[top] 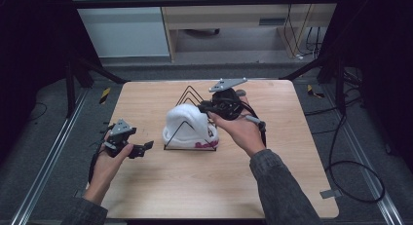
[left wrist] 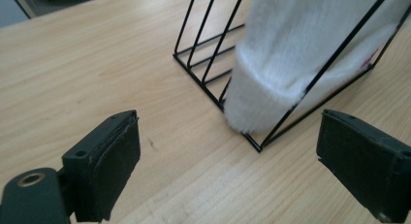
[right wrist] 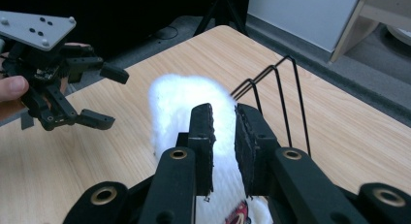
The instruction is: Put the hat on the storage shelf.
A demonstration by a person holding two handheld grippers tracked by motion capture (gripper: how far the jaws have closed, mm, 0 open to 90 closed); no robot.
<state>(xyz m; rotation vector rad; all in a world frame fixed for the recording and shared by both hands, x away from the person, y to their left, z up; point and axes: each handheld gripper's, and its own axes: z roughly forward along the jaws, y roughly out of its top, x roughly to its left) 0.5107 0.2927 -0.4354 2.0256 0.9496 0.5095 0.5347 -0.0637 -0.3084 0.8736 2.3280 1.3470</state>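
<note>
The white fluffy hat [top: 187,122] hangs over a black wire rack [top: 181,132] at the middle of the wooden table [top: 160,186], its rounded crown up and its brim down by the rack's base. A pink-red print [top: 207,144] shows low on the side that faces the person. The rack is a row of triangular wire frames; one frame slants across the near face of the hat, and more stand bare behind it toward the far edge of the table. In the left gripper view the brim bulges out through the near corner of the rack, just above the tabletop.

The hat's long axis runs along the rack's base — roughly across the table in the high view — with the printed end toward the right hand.

The right gripper [right wrist: 224,136] sits at the hat's top on its far right side; its jaws are nearly together and appear to pinch a fold of the white pile between the pads. The left gripper [top: 146,148] lies low to the left of the rack, apart from it, jaws spread wide with nothing between them.

The table is pale wood grain with rounded corners. Around it runs a dark floor with metal rails [top: 44,161] on both sides, loose black cables [top: 350,166] at the right, and a light cabinet [top: 122,25] against the back.
</note>
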